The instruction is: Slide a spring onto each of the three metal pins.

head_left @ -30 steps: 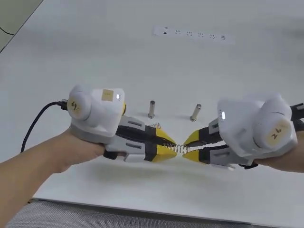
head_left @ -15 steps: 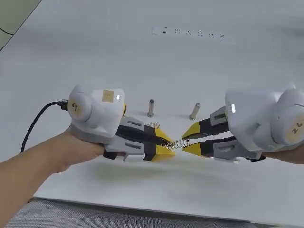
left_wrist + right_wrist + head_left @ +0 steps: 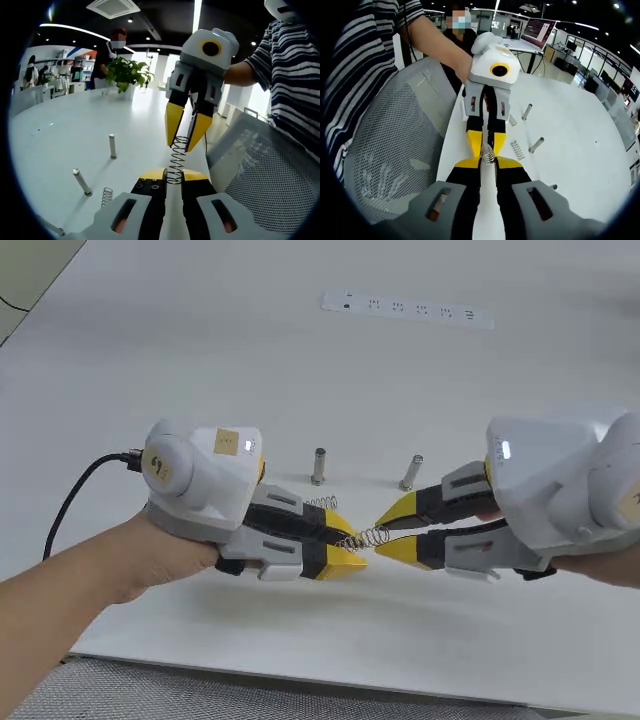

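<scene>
A small metal spring [image 3: 368, 537] hangs in the air, my left gripper [image 3: 352, 551] shut on its left end. My right gripper [image 3: 384, 534] faces it from the right, open, with the spring's free end between its yellow tips. In the left gripper view the spring [image 3: 176, 159] rises from my jaws to the right gripper [image 3: 183, 145]. In the right gripper view its end ring [image 3: 487, 154] sits just above my tips. Two upright pins [image 3: 319, 466] [image 3: 411, 472] stand on the table behind. A loose spring [image 3: 322, 503] lies near the left pin.
A white power strip [image 3: 408, 310] lies at the far side of the white table [image 3: 200, 360]. A black cable [image 3: 80, 495] trails from the left gripper. The table's front edge runs just below both hands. A grey mesh chair [image 3: 395, 150] stands beside it.
The right gripper backed off to the right with its jaws parted, then came back left, so the spring's free end now lies between its tips. The left gripper kept still.
</scene>
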A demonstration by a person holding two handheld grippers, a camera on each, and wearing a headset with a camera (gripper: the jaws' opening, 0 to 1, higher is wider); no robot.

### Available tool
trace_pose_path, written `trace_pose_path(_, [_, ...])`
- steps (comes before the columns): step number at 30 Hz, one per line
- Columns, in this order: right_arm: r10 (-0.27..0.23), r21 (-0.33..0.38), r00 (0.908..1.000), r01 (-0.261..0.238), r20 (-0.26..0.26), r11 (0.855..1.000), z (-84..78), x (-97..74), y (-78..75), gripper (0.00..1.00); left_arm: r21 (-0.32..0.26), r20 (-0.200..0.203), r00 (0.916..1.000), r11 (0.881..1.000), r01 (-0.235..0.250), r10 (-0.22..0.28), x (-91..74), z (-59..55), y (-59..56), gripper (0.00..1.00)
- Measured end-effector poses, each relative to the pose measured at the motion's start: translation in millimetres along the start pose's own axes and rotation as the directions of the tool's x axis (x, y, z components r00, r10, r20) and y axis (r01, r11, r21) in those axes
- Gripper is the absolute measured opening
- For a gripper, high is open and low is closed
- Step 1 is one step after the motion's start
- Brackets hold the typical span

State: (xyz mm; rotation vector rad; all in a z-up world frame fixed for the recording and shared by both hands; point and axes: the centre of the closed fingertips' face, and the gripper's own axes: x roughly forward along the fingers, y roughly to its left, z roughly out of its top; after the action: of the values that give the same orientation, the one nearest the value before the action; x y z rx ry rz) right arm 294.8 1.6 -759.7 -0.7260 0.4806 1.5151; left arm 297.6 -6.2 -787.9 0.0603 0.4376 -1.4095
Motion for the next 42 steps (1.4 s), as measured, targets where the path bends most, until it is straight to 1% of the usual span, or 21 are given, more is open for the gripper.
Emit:
trace_pose_path(6, [0.001,-0.002,1.0000,-0.001,0.000,1.000,0.3,1.1,2.0,0.13,0.002,-0.005,1.0000,1.000,0.004,-0.004,0.5,-1.4,-0.9,0.07])
trace_pose_path(7, [0.001,0.022,0.9997,-0.002,0.024,1.000,5.0,0.5,2.0,0.13,0.003,-0.005,0.9999,1.000,0.009,-0.009,0.8,-1.2,-1.6,0.07])
trace_pose_path(8, [0.004,0.022,0.9992,-0.005,0.040,1.000,8.7,0.3,1.3,0.13,0.005,-0.004,0.9999,1.000,0.009,-0.009,1.5,-0.8,-1.6,0.07])
trace_pose_path(9, [0.003,0.025,0.9991,-0.004,0.041,1.000,10.7,-0.1,0.5,0.13,0.005,-0.001,0.9999,1.000,0.010,-0.010,2.1,-0.1,-1.8,0.07])
trace_pose_path(10, [0.004,0.018,0.9992,-0.005,0.040,1.000,11.1,0.8,0.7,0.13,0.006,-0.003,1.0000,1.000,0.008,-0.008,2.6,0.0,-1.3,0.07])
trace_pose_path(11, [0.006,-0.017,0.9998,-0.006,0.021,1.000,9.0,1.8,0.5,0.13,0.008,-0.007,1.0000,1.000,0.006,-0.006,2.6,-0.8,-0.6,0.07])
trace_pose_path(12, [0.006,-0.013,0.9998,-0.005,0.018,1.000,8.1,3.2,0.7,0.13,0.008,-0.008,1.0000,1.000,0.004,-0.004,2.5,-1.5,0.0,0.07])
trace_pose_path(14, [0.006,0.012,0.9992,-0.006,0.039,1.000,10.3,3.6,0.1,0.12,0.002,-0.005,1.0000,1.000,0.005,-0.005,2.0,-1.4,0.0,0.07])
trace_pose_path(19, [-0.001,0.031,0.9969,-0.001,0.078,1.000,18.2,3.9,-0.4,0.12,0.007,0.004,1.0000,1.000,0.004,-0.004,0.5,1.5,-0.4,0.07])
trace_pose_path(21, [-0.009,0.065,0.9947,0.003,0.102,0.998,22.2,4.8,-2.2,0.13,0.001,0.006,1.0000,1.000,0.001,-0.001,0.8,2.2,-0.2,0.07])
trace_pose_path(23, [-0.007,0.070,0.9946,0.000,0.104,0.998,22.2,6.2,-1.9,0.13,0.004,0.003,1.0000,1.000,-0.001,0.001,1.2,1.8,0.1,0.07])
trace_pose_path(25, [-0.009,0.057,0.9946,0.003,0.103,0.998,22.1,8.0,0.9,0.13,0.004,-0.004,1.0000,1.000,0.000,0.000,1.1,-0.3,-0.2,0.08])
trace_pose_path(27, [-0.012,0.075,0.9910,0.002,0.133,0.997,26.9,8.8,2.1,0.13,0.005,-0.005,1.0000,1.000,0.008,-0.008,1.3,0.2,-3.0,0.08])
trace_pose_path(28, [-0.019,0.084,0.9866,0.005,0.162,0.996,31.5,9.1,1.3,0.12,0.008,-0.003,0.9999,1.000,0.011,-0.011,2.0,1.3,-4.6,0.08])
trace_pose_path(29, [-0.025,0.097,0.9852,0.008,0.170,0.995,32.3,9.0,1.1,0.12,0.008,0.000,0.9999,1.000,0.014,-0.014,2.8,2.9,-5.6,0.08])
trace_pose_path(31, [-0.029,0.083,0.9848,0.015,0.171,0.996,32.7,10.6,1.3,0.12,0.016,-0.003,0.9999,1.000,0.013,-0.013,3.7,3.4,-6.1,0.08])
trace_pose_path(34, [-0.033,0.067,0.9843,0.021,0.173,0.997,32.3,12.7,2.5,0.12,0.016,-0.013,0.9999,1.000,0.011,-0.011,2.4,1.0,-5.5,0.08])
trace_pose_path(40, [-0.043,0.064,0.9751,0.030,0.217,0.998,34.3,12.2,1.2,0.12,0.023,-0.015,0.9999,1.000,-0.001,0.001,-1.5,1.5,-4.7,0.08])
trace_pose_path(42, [-0.050,0.055,0.9733,0.038,0.224,0.998,35.9,11.7,0.3,0.12,0.017,-0.012,0.9999,1.000,-0.006,0.007,-2.6,2.1,-3.9,0.08])
